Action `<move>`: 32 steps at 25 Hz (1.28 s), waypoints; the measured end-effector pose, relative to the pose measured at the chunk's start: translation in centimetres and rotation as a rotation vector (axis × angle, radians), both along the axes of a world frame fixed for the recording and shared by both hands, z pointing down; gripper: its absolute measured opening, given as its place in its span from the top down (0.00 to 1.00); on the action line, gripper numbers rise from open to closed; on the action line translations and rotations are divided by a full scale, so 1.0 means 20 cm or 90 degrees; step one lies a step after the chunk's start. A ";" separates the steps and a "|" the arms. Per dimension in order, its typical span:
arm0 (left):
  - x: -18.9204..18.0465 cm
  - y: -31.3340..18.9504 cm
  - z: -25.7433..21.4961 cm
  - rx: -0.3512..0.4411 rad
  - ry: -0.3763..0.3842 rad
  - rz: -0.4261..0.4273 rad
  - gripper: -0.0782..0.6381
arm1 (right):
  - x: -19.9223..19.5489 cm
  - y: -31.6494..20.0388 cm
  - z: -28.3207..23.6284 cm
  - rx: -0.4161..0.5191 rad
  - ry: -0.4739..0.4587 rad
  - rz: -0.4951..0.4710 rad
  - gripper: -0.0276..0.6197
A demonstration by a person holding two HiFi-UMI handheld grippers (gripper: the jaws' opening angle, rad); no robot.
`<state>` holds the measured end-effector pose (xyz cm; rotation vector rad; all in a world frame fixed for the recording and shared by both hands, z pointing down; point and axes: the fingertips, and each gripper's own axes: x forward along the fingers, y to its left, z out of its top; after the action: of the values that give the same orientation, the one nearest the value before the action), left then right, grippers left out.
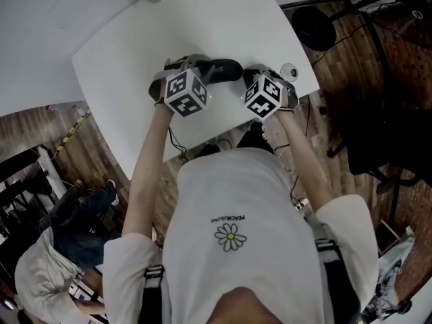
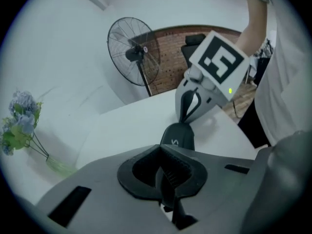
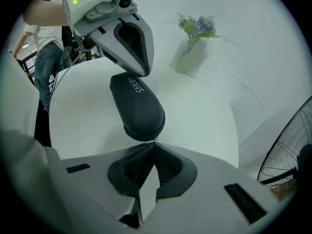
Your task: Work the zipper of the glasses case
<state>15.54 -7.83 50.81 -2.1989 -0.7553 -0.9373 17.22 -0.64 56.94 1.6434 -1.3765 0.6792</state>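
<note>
White surface [image 1: 223,19]: black glasses case [image 3: 138,106]. Only the right gripper view shows the right gripper [image 3: 154,144] jaws pinching the zipper pull [image 3: 154,139]. Left gripper [image 2: 162,154] jaws pressed together; forearms outstretched, parallel.

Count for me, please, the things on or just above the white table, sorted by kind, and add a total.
glasses case: 1
grippers (left gripper, right gripper): 2
bunch of flowers: 1
Total: 4
</note>
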 end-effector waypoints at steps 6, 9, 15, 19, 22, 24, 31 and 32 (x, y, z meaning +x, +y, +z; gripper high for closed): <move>-0.09 0.12 0.02 0.018 -0.076 0.100 0.85 | 0.01 -0.01 0.00 0.008 -0.005 0.006 0.95; -0.12 0.13 0.08 0.020 -0.109 0.100 0.63 | 0.01 -0.01 0.00 0.005 -0.004 -0.001 0.95; -0.06 0.11 0.09 0.018 -0.109 0.053 0.68 | 0.00 0.01 0.00 0.005 -0.024 -0.001 0.95; -0.05 0.10 0.09 0.011 -0.105 0.055 0.69 | -0.08 0.03 -0.01 0.003 -0.051 -0.022 0.95; -0.04 0.10 0.09 0.016 -0.094 0.052 0.69 | -0.16 0.01 -0.02 0.021 -0.074 -0.001 0.95; -0.04 0.10 0.09 0.014 -0.086 0.045 0.69 | -0.19 -0.03 -0.01 0.035 -0.088 0.029 0.95; -0.06 0.11 0.09 0.013 -0.066 0.029 0.70 | -0.21 -0.03 -0.01 0.066 -0.117 0.089 0.95; -0.06 0.11 0.09 0.012 -0.063 0.026 0.70 | -0.21 -0.03 -0.01 0.065 -0.113 0.086 0.95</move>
<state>14.34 -5.62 52.58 -2.1267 -0.8305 -1.0351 13.10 -1.32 56.82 1.8046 -1.4553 0.8629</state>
